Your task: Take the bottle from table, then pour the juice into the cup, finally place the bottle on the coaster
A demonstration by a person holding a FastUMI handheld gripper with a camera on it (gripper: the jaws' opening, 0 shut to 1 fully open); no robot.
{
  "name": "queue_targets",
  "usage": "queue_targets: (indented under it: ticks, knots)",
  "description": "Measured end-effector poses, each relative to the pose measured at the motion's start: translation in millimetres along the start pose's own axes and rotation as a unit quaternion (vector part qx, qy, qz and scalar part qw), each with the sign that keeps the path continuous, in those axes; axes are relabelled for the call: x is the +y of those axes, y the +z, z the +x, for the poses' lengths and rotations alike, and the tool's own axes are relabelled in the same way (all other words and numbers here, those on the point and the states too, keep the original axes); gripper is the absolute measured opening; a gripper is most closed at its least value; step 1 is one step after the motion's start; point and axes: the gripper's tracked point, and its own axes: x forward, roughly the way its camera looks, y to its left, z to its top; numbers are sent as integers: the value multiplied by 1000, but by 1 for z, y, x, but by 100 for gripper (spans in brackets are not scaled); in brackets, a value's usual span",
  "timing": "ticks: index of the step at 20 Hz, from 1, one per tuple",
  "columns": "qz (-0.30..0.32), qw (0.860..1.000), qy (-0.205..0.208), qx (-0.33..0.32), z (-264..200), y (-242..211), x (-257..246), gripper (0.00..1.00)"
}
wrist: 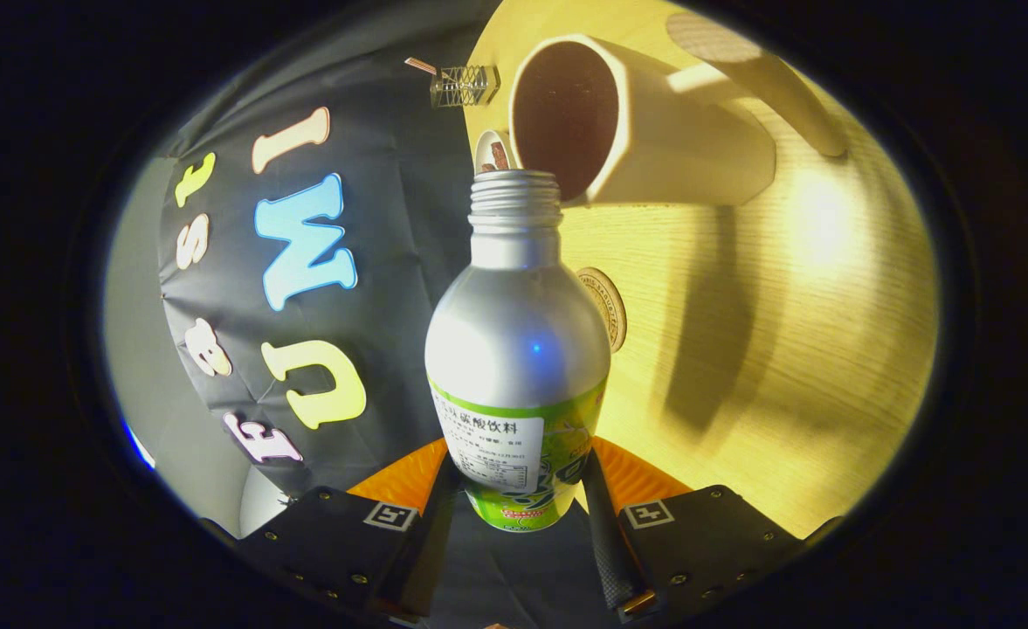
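- Pouring step: the fingers [518, 507] pinch the bottle [518, 349] low on its body, tipped sideways, mouth at the cup [653, 131] rim.
- Next, judged: right the bottle, then carry it to the coaster [608, 306] beside the cup on the table [828, 349].

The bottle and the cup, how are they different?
The bottle is silvery metal with a green label; the cup is plain cream. The bottle narrows to a threaded neck; the cup's mouth is wide. The gripper clamps the bottle in its jaws; the cup stands on the table. Both are open-topped.
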Motion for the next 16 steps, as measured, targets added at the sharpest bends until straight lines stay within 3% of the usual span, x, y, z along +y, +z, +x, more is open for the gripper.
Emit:
queue_targets:
  ticks: [16]
  knots:
    - [60, 998, 17, 1, -5, -1, 11, 71]
